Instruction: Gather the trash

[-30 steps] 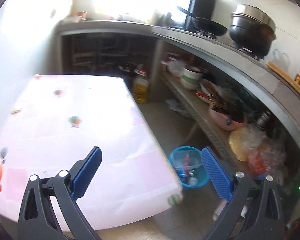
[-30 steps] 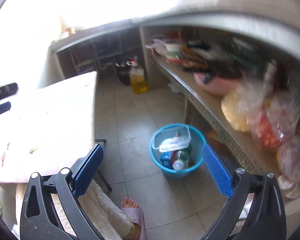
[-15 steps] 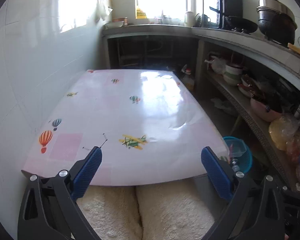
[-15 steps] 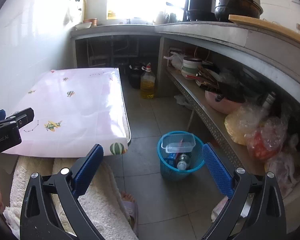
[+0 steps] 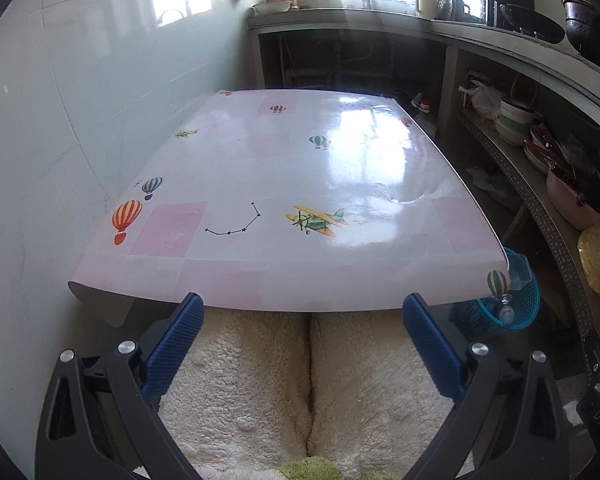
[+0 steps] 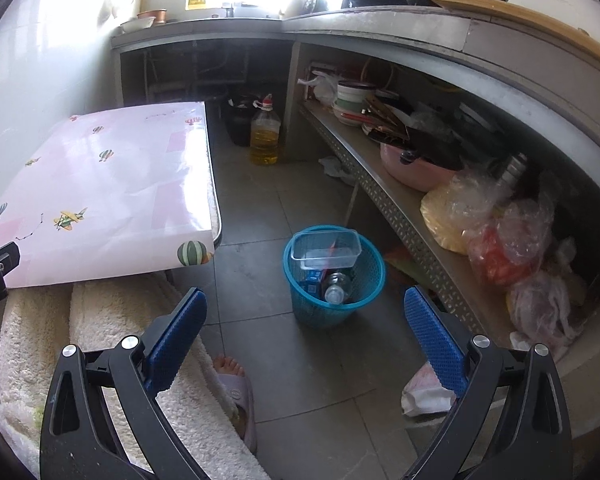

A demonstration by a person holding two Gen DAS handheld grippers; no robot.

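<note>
While both grippers, left (image 5: pixel 298 354) and right (image 6: pixel 304 342), hang with fingers apart and nothing held, scan before reaching. Your table (image 5: pixel 284 184) looks bare; collected trash sits in the bin (image 6: pixel 334 276) on the floor beside it. A crumpled scrap (image 6: pixel 334 166) under the shelf looks the likeliest target.

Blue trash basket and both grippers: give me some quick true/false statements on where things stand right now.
1. The blue trash basket stands on the floor beside the table. True.
2. The basket is empty. False: a clear plastic container and a plastic bottle lie in it.
3. The right gripper holds a bottle. False: its jaws are open, holding nothing.
4. The left gripper is open, facing the table. True.
5. The cooking oil bottle stands on the table. False: it is on the floor.
</note>
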